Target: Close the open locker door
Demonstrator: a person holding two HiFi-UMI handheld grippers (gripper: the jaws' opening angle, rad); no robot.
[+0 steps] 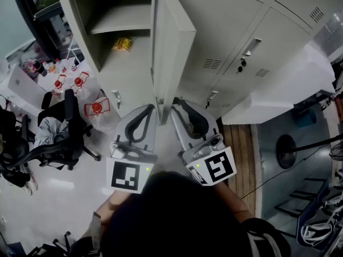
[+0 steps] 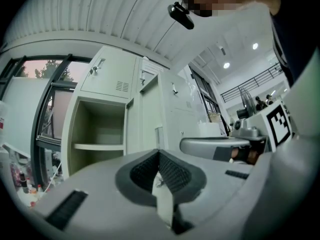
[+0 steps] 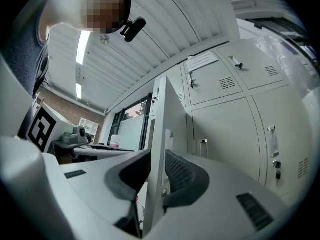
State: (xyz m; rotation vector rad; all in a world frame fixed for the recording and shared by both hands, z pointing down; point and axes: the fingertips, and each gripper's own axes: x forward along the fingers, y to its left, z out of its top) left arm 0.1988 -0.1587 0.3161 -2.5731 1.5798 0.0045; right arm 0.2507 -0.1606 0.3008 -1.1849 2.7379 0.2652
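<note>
Head view shows the locker door point(image 1: 174, 47) swung out from the bank and standing edge-on toward the person, its free lower corner between the two tools. Left of it the open compartment point(image 1: 86, 15) is exposed, with a shelf point(image 1: 120, 23) and a yellow packet point(image 1: 122, 43) lying below that shelf. Bare pale floor point(image 1: 59, 189) lies in front of the opening.

A black office chair point(image 1: 64, 127) stands on that floor, left of the grippers and apart from the door, with red-topped clutter point(image 1: 79, 82) near the locker's foot. Closed lockers point(image 1: 252, 42) fill the right side, and a wooden strip point(image 1: 241, 143) runs along their base.

The right hand-held gripper point(image 1: 179, 105) straddles the door's edge: in its own view the panel point(image 3: 167, 114) rises between the ribbed pads point(image 3: 182, 176), both pressed against it. The left hand-held gripper point(image 1: 151, 108) sits just beside the door's lower corner, its jaws pressed together at the tips (a pale sliver shows lower in the gap, and I cannot tell what it is)
</note>
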